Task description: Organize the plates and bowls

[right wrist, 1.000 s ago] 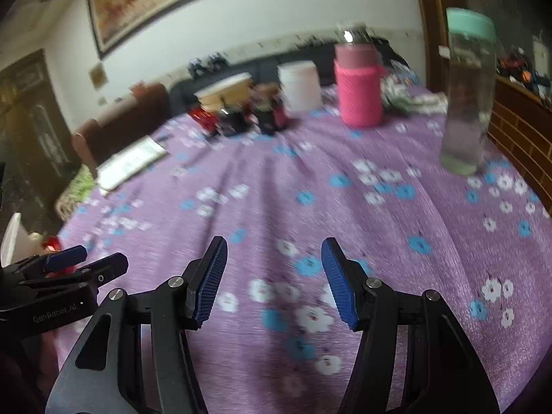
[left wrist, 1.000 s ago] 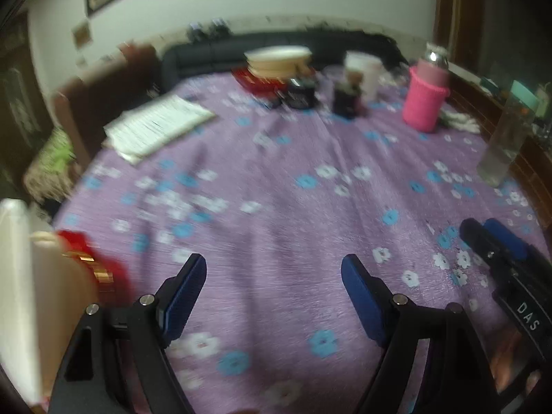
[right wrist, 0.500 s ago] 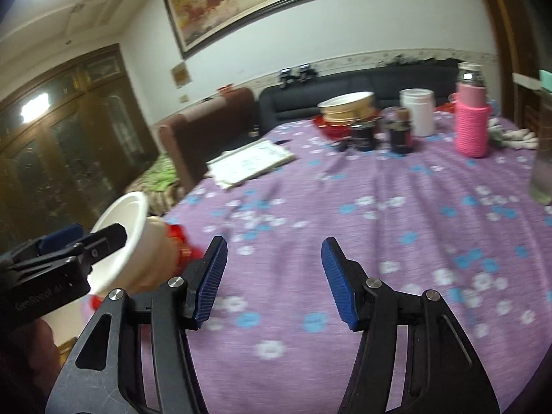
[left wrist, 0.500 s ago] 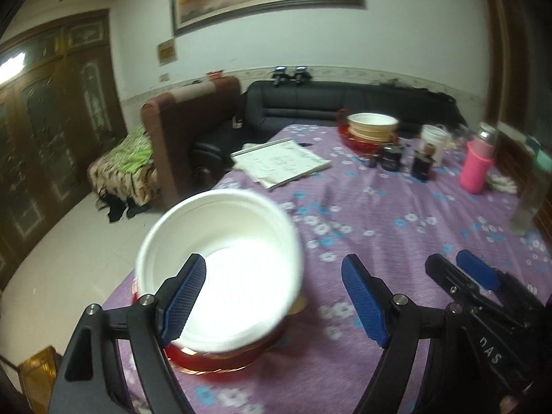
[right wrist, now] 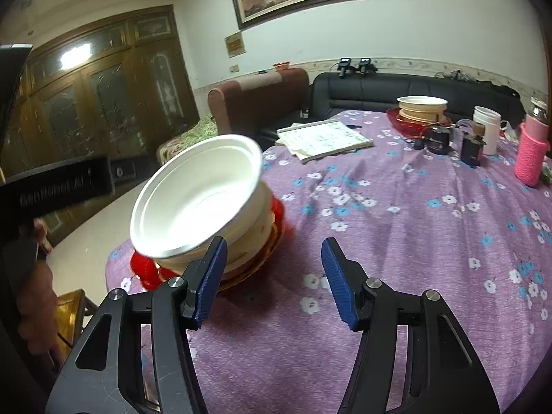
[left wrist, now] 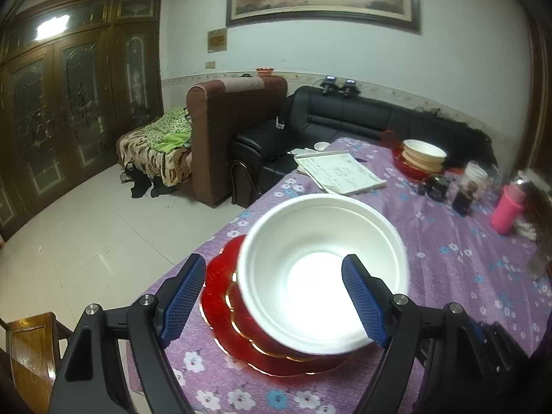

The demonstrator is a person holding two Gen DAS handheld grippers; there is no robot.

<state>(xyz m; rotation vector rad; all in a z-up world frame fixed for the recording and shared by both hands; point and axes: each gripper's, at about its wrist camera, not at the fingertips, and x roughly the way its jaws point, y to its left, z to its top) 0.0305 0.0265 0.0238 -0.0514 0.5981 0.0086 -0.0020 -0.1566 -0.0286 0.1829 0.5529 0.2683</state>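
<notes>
two grippers, both spread, pinching nothing: left gripper (left wrist: 276,296) framing white bowl (left wrist: 322,269), right gripper (right wrist: 274,281) just right of it. bowl stacked on red plates (left wrist: 241,324), near left table (right wrist: 396,241) corner.

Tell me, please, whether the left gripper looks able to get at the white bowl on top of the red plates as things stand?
Probably yes. The left gripper is open with nothing between its pads, and the white bowl sits right ahead of it atop the red plates. The right gripper stands off to the side.
</notes>
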